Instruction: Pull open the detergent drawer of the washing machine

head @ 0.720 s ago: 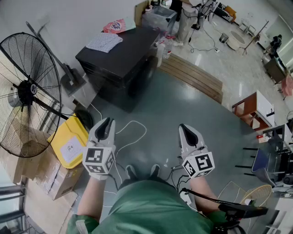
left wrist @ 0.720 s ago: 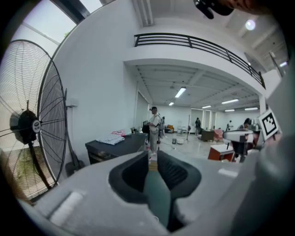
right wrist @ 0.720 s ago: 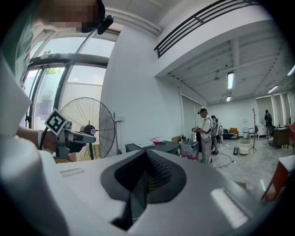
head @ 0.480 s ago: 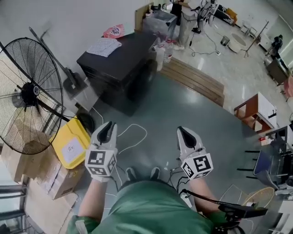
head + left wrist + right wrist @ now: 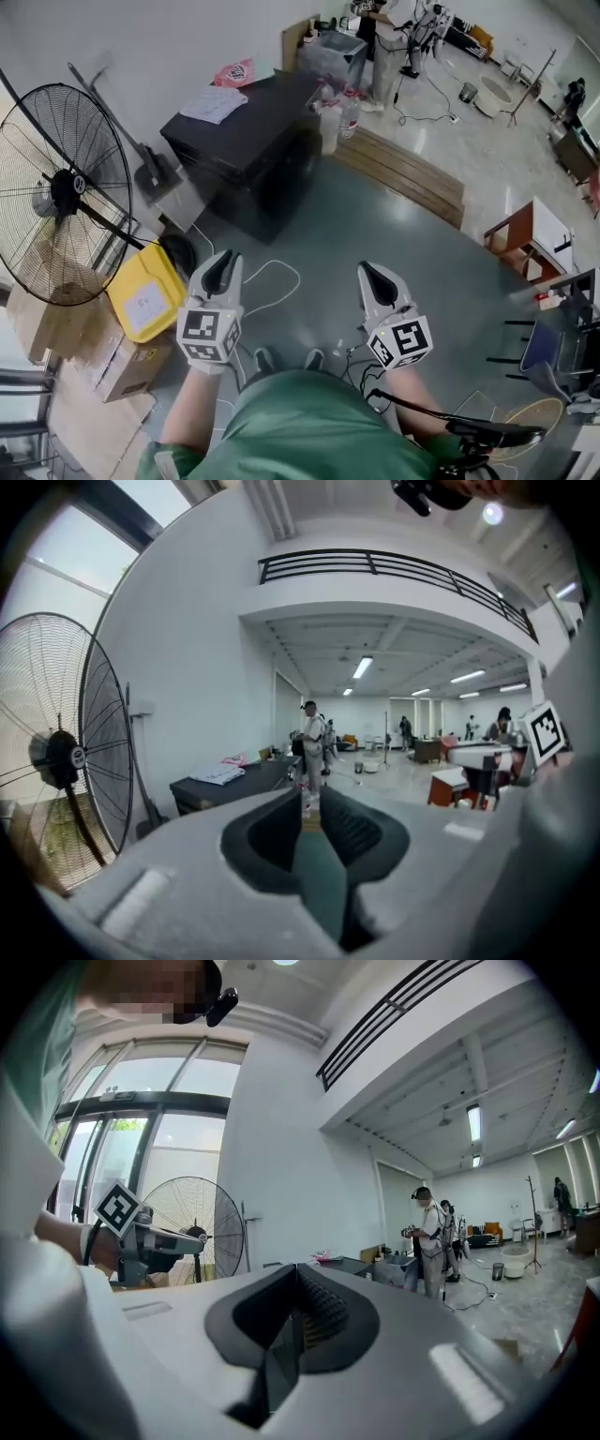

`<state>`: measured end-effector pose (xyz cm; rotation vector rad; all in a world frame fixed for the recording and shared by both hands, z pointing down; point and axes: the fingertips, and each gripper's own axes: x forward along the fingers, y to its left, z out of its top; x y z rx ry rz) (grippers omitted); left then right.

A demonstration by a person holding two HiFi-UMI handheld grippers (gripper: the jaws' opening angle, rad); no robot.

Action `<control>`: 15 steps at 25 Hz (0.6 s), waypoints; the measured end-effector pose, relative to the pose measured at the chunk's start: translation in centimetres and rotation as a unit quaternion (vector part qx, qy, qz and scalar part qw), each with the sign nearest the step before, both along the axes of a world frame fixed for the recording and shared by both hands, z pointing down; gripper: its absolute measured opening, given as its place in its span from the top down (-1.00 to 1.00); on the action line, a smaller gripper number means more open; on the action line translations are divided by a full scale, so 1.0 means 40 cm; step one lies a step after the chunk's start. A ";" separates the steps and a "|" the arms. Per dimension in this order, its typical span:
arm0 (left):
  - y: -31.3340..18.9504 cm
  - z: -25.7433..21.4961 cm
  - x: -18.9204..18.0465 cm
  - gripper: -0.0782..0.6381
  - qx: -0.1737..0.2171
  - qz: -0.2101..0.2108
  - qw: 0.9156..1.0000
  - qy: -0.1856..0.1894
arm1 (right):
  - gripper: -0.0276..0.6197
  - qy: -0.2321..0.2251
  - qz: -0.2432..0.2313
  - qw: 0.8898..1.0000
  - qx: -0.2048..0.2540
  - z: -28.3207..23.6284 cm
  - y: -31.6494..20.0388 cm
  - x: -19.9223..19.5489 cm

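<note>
Left gripper (image 5: 223,255) closed tight, jaws pressed together on nothing. Points forward and a little down over the grey floor (image 5: 375,225). Right gripper (image 5: 368,270) alongside, well apart from the left, likewise shut and empty, held about level.

Nearest of all, green clothing (image 5: 300,422) at the bottom edge, with shoe tips (image 5: 267,356) just past it, between the two grippers. White cable (image 5: 274,272) looping across the floor ahead of the left gripper. Further left, a yellow box (image 5: 145,291) beside cardboard boxes (image 5: 108,361), and behind them a large black standing fan (image 5: 61,187).

Beyond the cable, a black boxy unit (image 5: 253,141) against the white wall. Carries sheets of paper (image 5: 214,105) and a pink packet (image 5: 232,72) on its flat top. Stands with its long side running up and to the right in the head view. Cannot tell whether this is the washing machine. Cannot make out the detergent drawer in any view, so no telling where it is, which way it points, how its long axis runs or how it looks.

Past the unit's far end, clear bottles (image 5: 337,112), then wooden boards (image 5: 403,169) laid flat on the floor. Farthest back, a person (image 5: 386,47) standing by a grey bin, with cables trailing over the pale tiles.
</note>
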<state>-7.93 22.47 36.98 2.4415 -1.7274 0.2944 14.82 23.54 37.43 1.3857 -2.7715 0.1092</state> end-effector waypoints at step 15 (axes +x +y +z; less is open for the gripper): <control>0.036 -0.027 0.115 0.36 0.024 -0.020 0.999 -0.027 | 0.57 -0.010 -0.038 0.999 0.006 -0.010 -0.025 0.083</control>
